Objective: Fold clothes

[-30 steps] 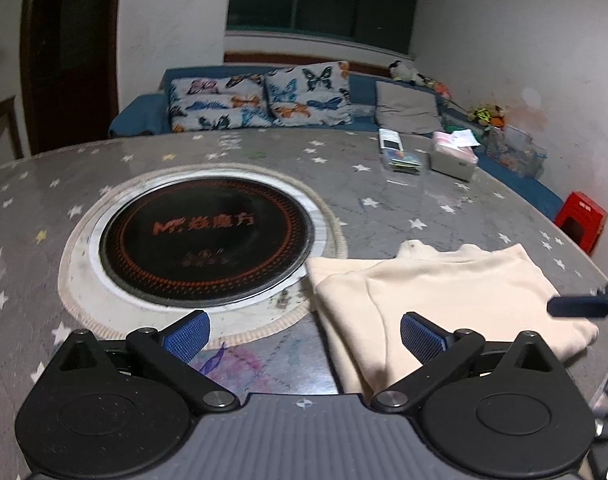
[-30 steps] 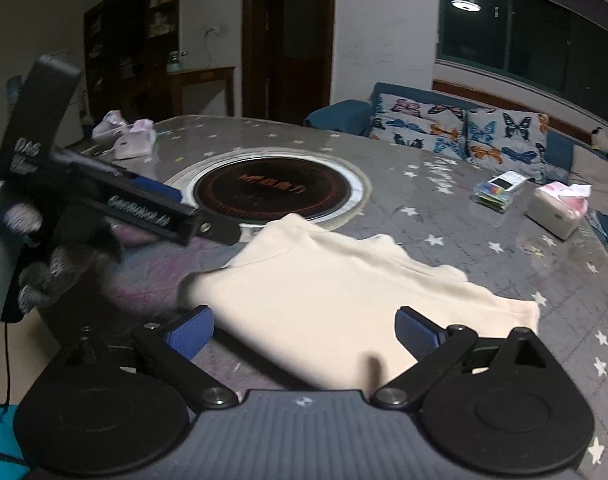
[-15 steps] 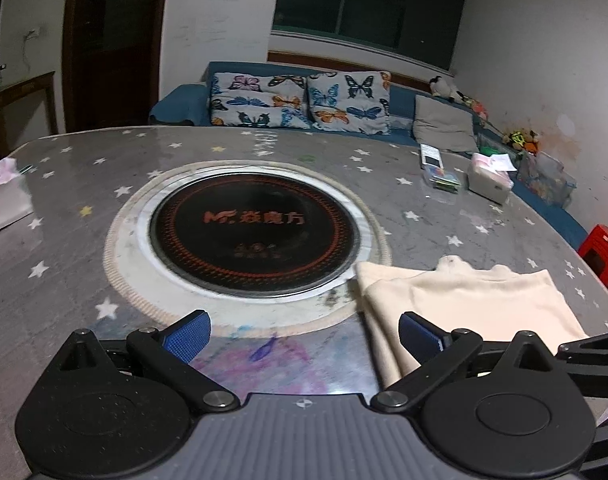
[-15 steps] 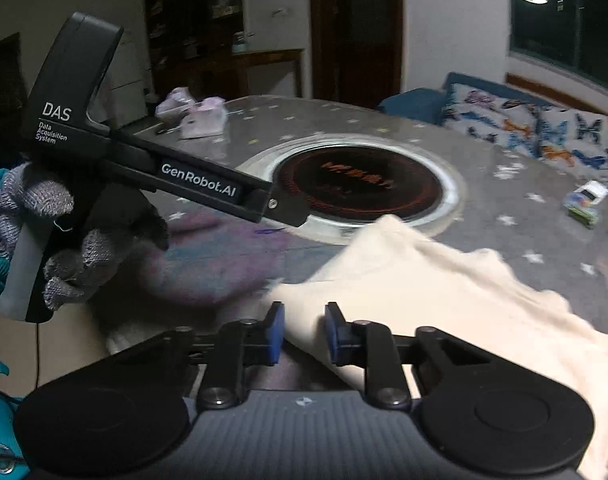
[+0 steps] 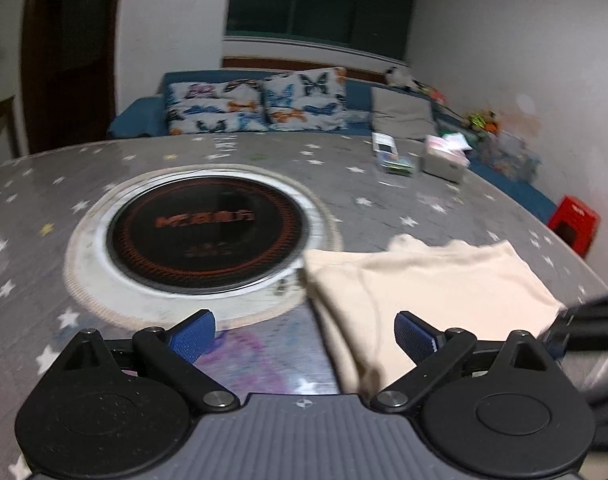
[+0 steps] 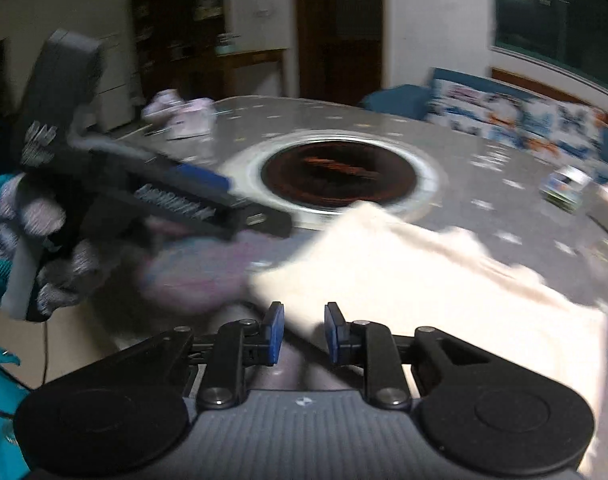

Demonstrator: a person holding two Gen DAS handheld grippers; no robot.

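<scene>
While the cream garment (image 5: 428,292) lies folded on the desk (image 5: 263,152) beside the round hob (image 5: 207,232), the left hand-held gripper (image 5: 304,332) gapes empty at its near corner, and the right hand-held gripper (image 6: 304,334), just narrowed, stands nearly closed at an edge, apparently unpinched.

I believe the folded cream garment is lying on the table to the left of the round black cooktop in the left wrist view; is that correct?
Not quite: the side is wrong. In the left wrist view the folded cream garment lies on the table to the right of the round black cooktop, with its near corner just beside the cooktop's pale rim.
</scene>
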